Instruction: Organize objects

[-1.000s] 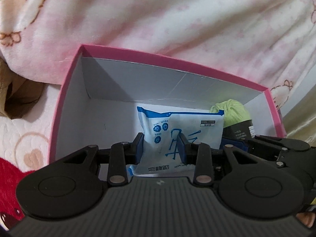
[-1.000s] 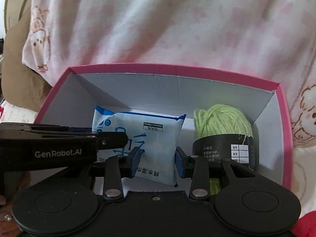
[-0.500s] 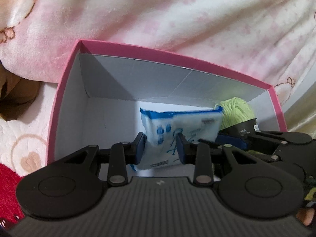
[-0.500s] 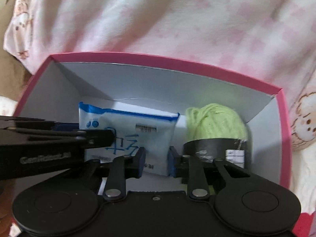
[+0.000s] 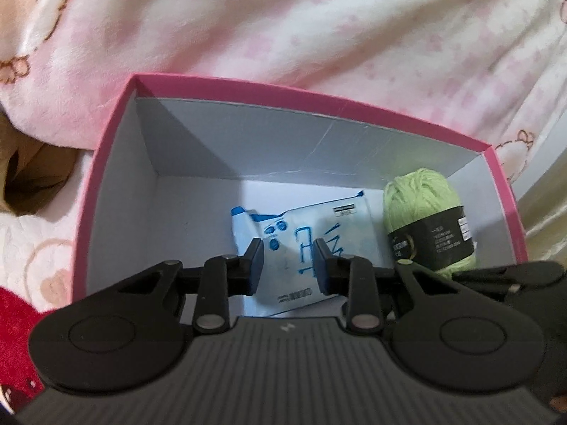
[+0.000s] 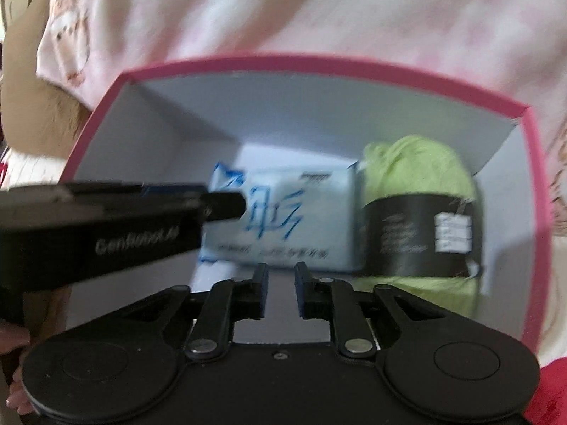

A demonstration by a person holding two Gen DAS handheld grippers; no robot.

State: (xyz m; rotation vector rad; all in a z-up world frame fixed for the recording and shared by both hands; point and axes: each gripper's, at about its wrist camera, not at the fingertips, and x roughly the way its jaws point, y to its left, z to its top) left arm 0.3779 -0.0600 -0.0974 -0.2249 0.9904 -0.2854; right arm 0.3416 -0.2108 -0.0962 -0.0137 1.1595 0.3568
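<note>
- Since a second ago, the wipes packet [image 5: 301, 248] has gone from upright to lying tilted on the floor of the pink box [image 5: 106, 177].
- Left gripper [image 5: 286, 265] has its jaws apart, holding nothing.
- Right gripper [image 6: 281, 285] looks narrowly parted and empty, though the view is blurred.
- Green yarn ball [image 5: 425, 216] sits just beside the packet, against the box's right wall.

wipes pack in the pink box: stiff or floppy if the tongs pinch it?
Probably floppy: the wipes pack is a soft film pouch, with a bent top-left corner. It likely sags if pinched at one edge. The film looks smooth, so it may slip between the left tongs. It lies beside the yarn ball in the box; a push should slide it, not roll it.
</note>
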